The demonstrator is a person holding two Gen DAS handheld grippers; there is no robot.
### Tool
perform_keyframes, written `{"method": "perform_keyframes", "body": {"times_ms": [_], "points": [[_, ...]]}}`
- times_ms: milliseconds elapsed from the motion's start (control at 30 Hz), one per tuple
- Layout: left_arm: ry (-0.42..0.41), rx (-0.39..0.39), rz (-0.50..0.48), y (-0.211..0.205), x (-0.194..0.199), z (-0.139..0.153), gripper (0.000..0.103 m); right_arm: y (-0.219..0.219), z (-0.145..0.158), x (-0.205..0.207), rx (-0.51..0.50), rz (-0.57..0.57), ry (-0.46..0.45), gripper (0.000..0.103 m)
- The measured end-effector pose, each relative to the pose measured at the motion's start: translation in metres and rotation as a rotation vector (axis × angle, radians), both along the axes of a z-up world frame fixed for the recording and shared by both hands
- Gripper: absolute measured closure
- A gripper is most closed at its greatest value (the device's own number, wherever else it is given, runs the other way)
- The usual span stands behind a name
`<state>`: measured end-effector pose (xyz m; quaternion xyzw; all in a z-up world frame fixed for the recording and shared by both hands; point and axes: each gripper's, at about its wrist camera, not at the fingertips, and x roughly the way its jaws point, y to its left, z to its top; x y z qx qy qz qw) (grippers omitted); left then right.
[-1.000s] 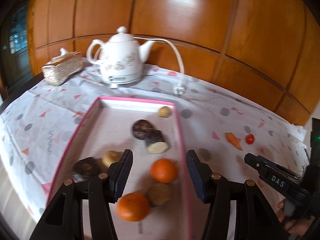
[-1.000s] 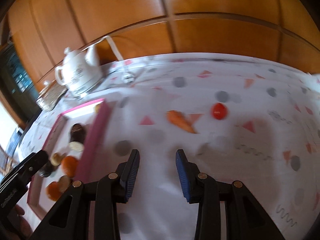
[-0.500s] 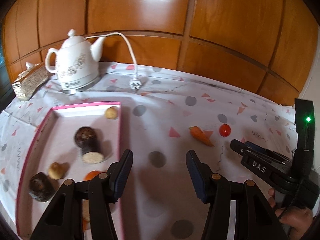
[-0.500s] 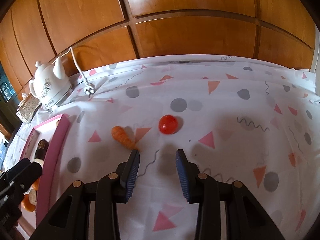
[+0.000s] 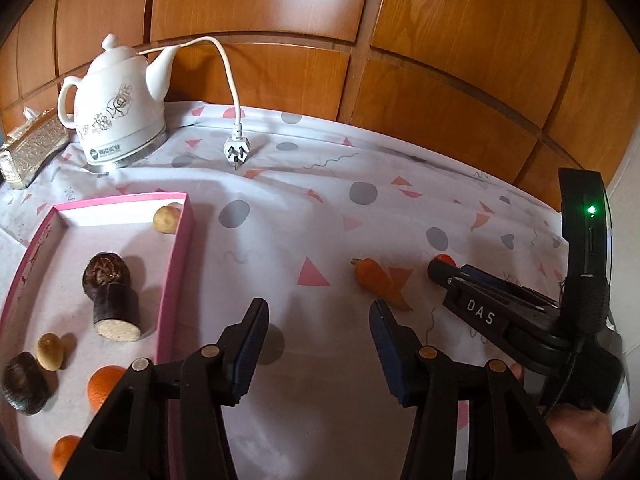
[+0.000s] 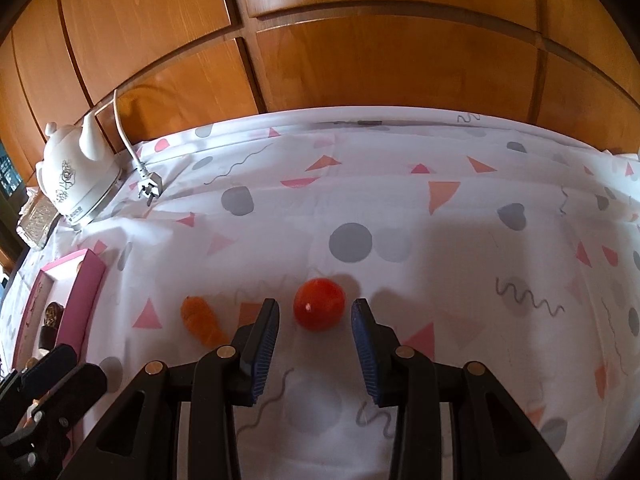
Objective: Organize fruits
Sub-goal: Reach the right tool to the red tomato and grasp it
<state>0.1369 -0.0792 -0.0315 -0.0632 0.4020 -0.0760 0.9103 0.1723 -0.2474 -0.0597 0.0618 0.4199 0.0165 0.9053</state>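
Pickup of the tomato (image 6: pixel 319 309) is the step I judge in hand: my right gripper (image 6: pixel 315 318) is released with the tomato between its jaws, right of the pink tray (image 6: pixel 82 304), so next I must clench.

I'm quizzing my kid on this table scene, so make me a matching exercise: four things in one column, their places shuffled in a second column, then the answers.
Things:
1. tomato
2. carrot
3. kettle
4. plug

Places:
A. on the cloth just right of the kettle
B. back left, by the wooden wall
C. just ahead of the right hand-held gripper, between its open fingers
D. on the cloth between the pink tray and the tomato

Pairs: 1-C, 2-D, 3-B, 4-A
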Motion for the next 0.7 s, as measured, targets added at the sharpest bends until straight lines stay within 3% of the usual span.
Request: {"method": "perform_keyframes", "body": {"times_ms": [100,167,333,700], "points": [[0.010,-0.004,0.008,-0.001,0.005,-0.004,0.050,0.001,-0.004,0.004,-0.010,0.006,-0.003,0.068],[0.021,-0.006,0.007,-0.002,0.009,-0.007,0.051,0.001,-0.007,0.006,-0.010,0.014,0.005,0.075],[0.028,-0.013,0.011,-0.006,0.015,-0.010,0.062,-0.002,-0.007,-0.001,-0.026,0.011,-0.014,0.076],[0.069,-0.047,-0.050,-0.040,0.039,-0.017,0.063,-0.023,-0.005,-0.016,-0.039,-0.049,-0.028,0.076]]}}
